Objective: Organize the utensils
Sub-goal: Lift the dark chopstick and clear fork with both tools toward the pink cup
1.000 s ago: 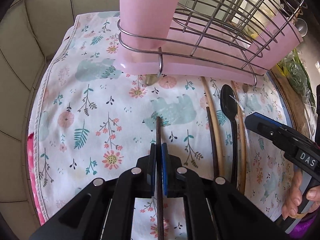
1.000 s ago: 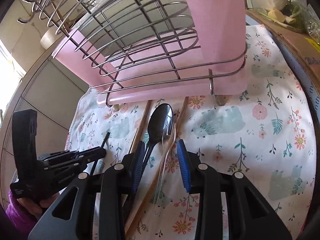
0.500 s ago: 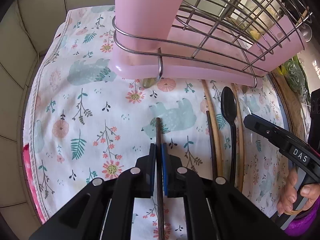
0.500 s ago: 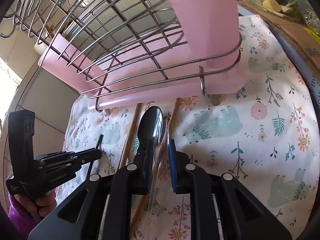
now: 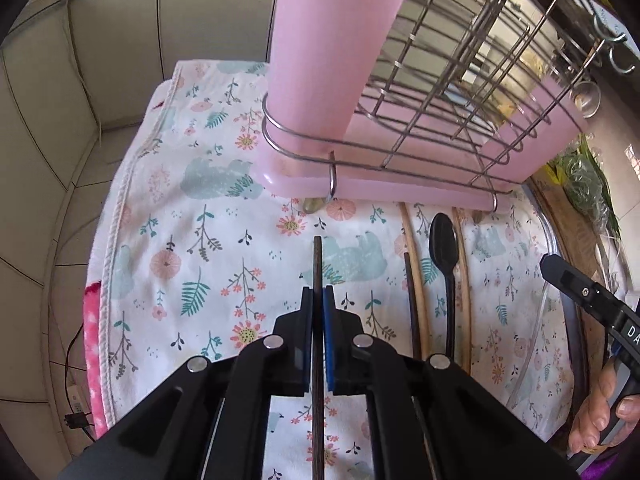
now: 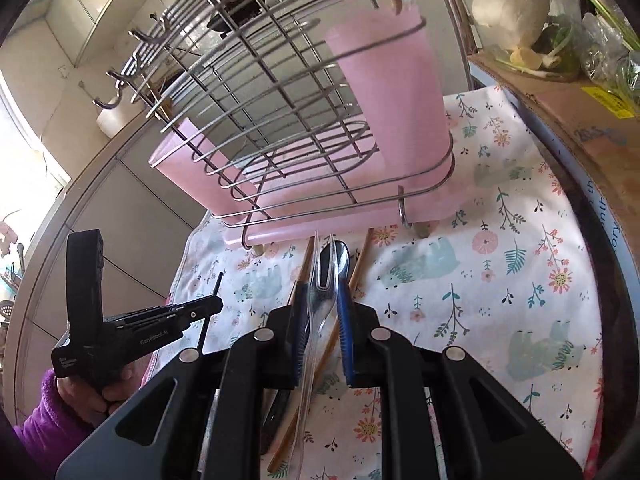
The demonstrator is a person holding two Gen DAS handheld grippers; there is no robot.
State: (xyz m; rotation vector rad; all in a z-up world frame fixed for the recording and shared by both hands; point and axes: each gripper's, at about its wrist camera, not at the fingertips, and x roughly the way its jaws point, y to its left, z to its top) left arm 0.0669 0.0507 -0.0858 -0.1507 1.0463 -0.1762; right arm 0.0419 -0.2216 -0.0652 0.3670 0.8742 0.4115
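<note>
My left gripper (image 5: 317, 298) is shut on a dark chopstick (image 5: 317, 256), whose tip sticks out ahead above the floral cloth (image 5: 192, 248). On the cloth to its right lie a second dark chopstick (image 5: 410, 292), two wooden chopsticks (image 5: 462, 272) and a black spoon (image 5: 443, 240). In the right wrist view my right gripper (image 6: 320, 300) is shut on a clear plastic fork (image 6: 320, 276), held just above the black spoon (image 6: 343, 256). A wire rack (image 5: 460, 92) with a pink cup (image 5: 332, 52) at each end stands behind. Each gripper shows in the other's view: the left gripper (image 6: 214, 304), the right gripper (image 5: 550, 264).
A pink drip tray (image 6: 304, 232) sits under the rack. A cardboard box (image 6: 580, 120) with vegetables and a white bulb (image 6: 508, 4) borders the cloth on the right. Tiled wall (image 5: 60, 100) closes the left side. A hand (image 5: 600, 412) holds the right gripper.
The right gripper's jaws closed on the clear fork and lifted it off the cloth. The left gripper rose a little with the dark chopstick; more of the rack shows in both views.
</note>
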